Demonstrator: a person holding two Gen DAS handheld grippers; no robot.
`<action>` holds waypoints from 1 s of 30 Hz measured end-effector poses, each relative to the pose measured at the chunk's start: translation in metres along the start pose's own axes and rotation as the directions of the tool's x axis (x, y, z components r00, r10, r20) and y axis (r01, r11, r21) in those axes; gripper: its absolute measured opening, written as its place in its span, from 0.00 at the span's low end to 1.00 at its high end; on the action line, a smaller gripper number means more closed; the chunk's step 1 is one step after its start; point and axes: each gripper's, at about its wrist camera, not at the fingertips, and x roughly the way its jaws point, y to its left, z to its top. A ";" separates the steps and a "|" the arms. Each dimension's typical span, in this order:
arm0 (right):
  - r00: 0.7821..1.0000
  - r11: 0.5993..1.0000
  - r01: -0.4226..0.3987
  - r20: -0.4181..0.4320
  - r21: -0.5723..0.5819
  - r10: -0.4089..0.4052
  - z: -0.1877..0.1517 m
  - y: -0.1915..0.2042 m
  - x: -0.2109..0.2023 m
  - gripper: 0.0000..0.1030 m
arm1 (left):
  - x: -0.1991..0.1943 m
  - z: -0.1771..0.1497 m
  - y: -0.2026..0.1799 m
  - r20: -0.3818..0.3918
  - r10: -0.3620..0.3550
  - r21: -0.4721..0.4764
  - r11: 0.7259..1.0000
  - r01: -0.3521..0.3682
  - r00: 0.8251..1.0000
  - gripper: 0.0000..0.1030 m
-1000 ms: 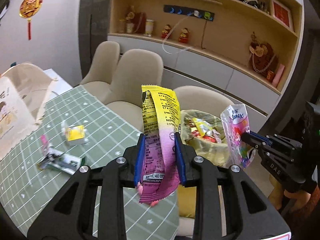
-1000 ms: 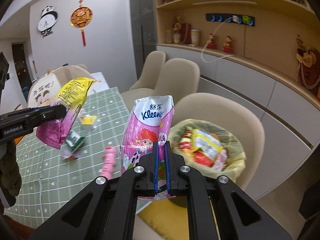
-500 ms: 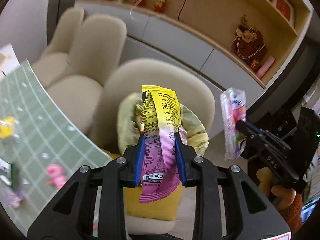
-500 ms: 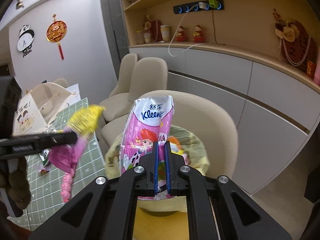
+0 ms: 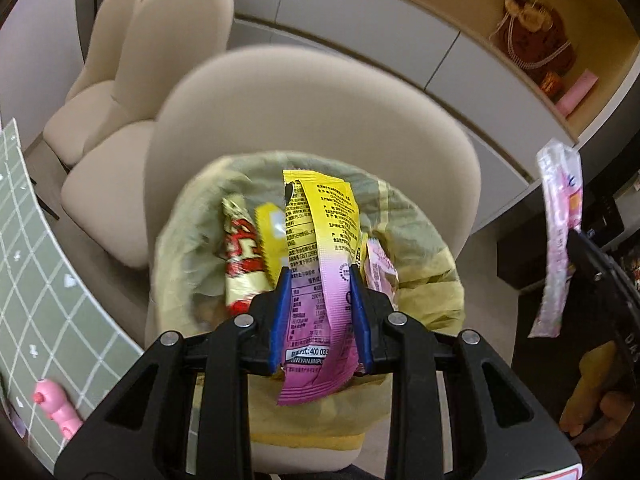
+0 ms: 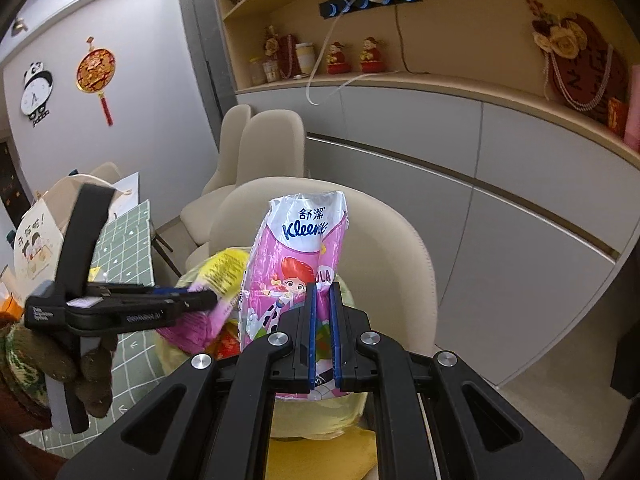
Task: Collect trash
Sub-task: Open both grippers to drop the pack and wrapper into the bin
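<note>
Since the earlier frames, both grippers are travelling off the green checked table [image 5: 36,264] and over the lined trash bin [image 5: 420,280], which is now filling the middle of the left wrist view instead of sitting at its right.

The yellow-and-pink snack wrapper [image 5: 320,240] is hanging directly above the bin mouth, clamped low on its pink end by the left gripper [image 5: 320,316], whose blue pads are standing partly apart and pressing on the wrapper's two edges. The pink Kleenex tissue pack [image 6: 296,276] is sitting upright in the right gripper [image 6: 323,336], jaws nearly closed on its lower edge; in the left view it is at 3 o'clock, outside the bin rim.

Handling, as a judgement: both items are looking light, thin and crinkly, likely slippery film. They are flexing above the pads, so an edge pinch is sufficient, and on release they may flutter rather than drop straight.

The bin, lined with a yellow-green bag, is resting on a beige chair [image 5: 320,92] and already holding red and yellow packets. A small pink item [image 5: 52,404] is lying on the table at 8 o'clock.

Bin contents are blurred; the bin body is hidden behind the gripper frames.
</note>
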 end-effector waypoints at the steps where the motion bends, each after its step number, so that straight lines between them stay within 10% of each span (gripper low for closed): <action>1: 1.000 1.000 0.004 -0.001 0.008 -0.004 -0.001 -0.004 0.001 0.08 | 0.007 0.000 -0.002 -0.018 -0.006 0.002 1.000 0.006 1.000 0.26; 13: 1.000 0.996 0.031 0.002 0.083 -0.031 -0.012 -0.031 0.000 0.08 | 0.067 0.008 -0.023 -0.164 0.010 0.075 0.997 0.002 0.986 0.24; 23: 1.000 0.996 0.007 -0.022 0.085 -0.005 -0.012 -0.026 0.010 0.08 | 0.030 0.014 -0.008 -0.102 -0.080 0.025 0.996 0.083 0.992 0.43; 30: 0.991 0.995 -0.092 -0.095 0.039 0.095 -0.003 0.011 0.052 0.08 | -0.045 -0.002 0.044 0.074 -0.059 -0.100 0.993 0.066 0.996 0.47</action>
